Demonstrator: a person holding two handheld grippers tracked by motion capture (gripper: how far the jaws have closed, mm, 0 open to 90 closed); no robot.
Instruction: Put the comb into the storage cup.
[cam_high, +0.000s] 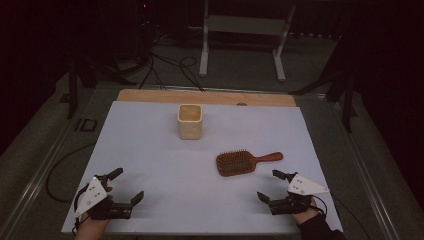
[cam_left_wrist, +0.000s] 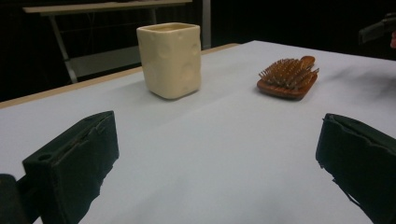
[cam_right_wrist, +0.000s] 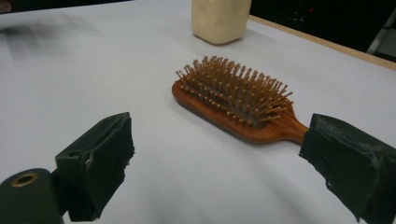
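Both tongs are resting released at the near edge of the surface (cam_high: 150, 130), apparently waiting to start: left tongs (cam_high: 124, 186) at seven o'clock, right tongs (cam_high: 270, 185) at five, holding nothing. Just beyond the right tongs the brush (cam_high: 240, 162) is lying bristles up, its long axis running nine to three, handle pointing to three, handy for that side. Farther off, at twelve, the cup (cam_high: 190, 121) is standing upright, mouth up.
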